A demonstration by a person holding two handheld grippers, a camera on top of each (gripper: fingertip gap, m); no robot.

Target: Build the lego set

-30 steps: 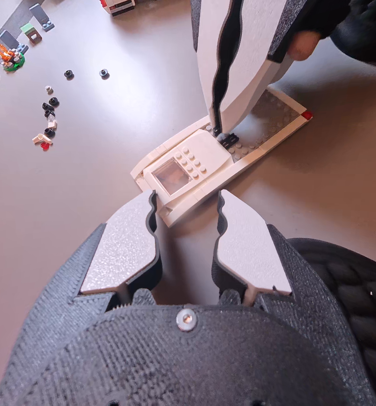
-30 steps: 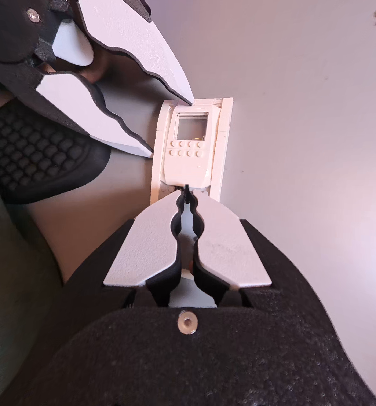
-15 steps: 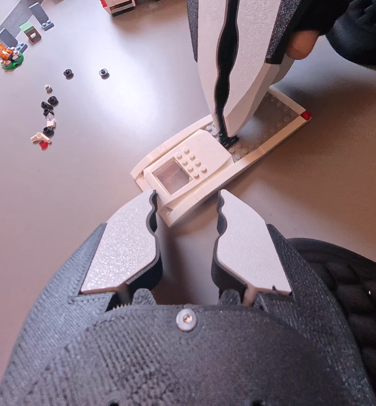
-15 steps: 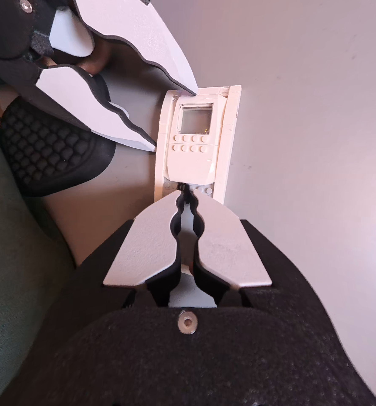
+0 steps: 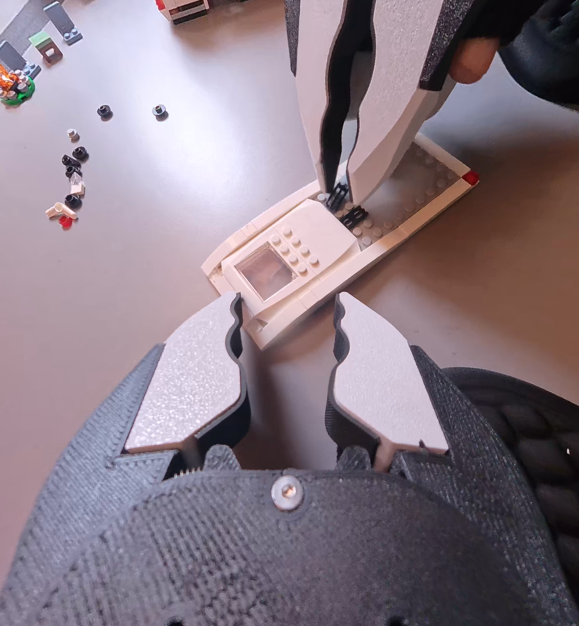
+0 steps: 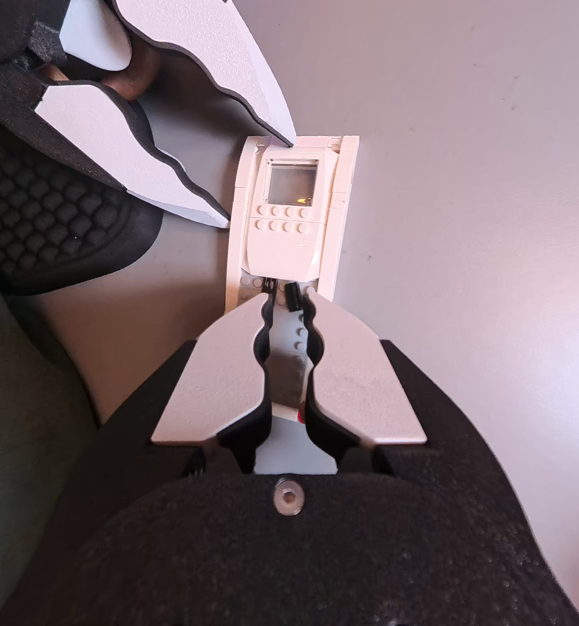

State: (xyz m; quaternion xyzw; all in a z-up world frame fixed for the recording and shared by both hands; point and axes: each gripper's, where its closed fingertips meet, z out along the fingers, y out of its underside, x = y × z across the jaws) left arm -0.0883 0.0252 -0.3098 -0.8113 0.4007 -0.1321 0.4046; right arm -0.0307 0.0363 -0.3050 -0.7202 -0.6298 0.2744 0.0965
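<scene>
A white brick model (image 5: pixel 301 250) with a clear window, a studded top and a grey studded plate (image 5: pixel 416 179) lies on the brown table. My left gripper (image 5: pixel 288 298) is open around the model's front corner; its left fingertip (image 5: pixel 235 298) touches the front edge and the other stands off. It also shows in the right wrist view (image 6: pixel 259 184). My right gripper (image 6: pixel 288 296) is open, pointing down at the grey plate (image 6: pixel 288 325). A small black piece (image 6: pixel 293 298) stands between its parted tips, also in the left wrist view (image 5: pixel 337 198). A second black piece (image 5: pixel 355 215) sits on the plate beside them.
Several small loose black, grey, tan and red pieces (image 5: pixel 73 176) lie at the left. A flame piece on a green round base (image 5: pixel 12 86) and grey pieces (image 5: pixel 61 23) are at the far left. A gloved hand (image 5: pixel 518 44) holds the right gripper. A black quilted sleeve (image 5: pixel 535 457) is at the right. Spacing between my two grippers at the tips: around 7 cm.
The right gripper's fingers, shut on the small black piece before, have parted and let it go on the grey plate. The left gripper and the model have not moved.
</scene>
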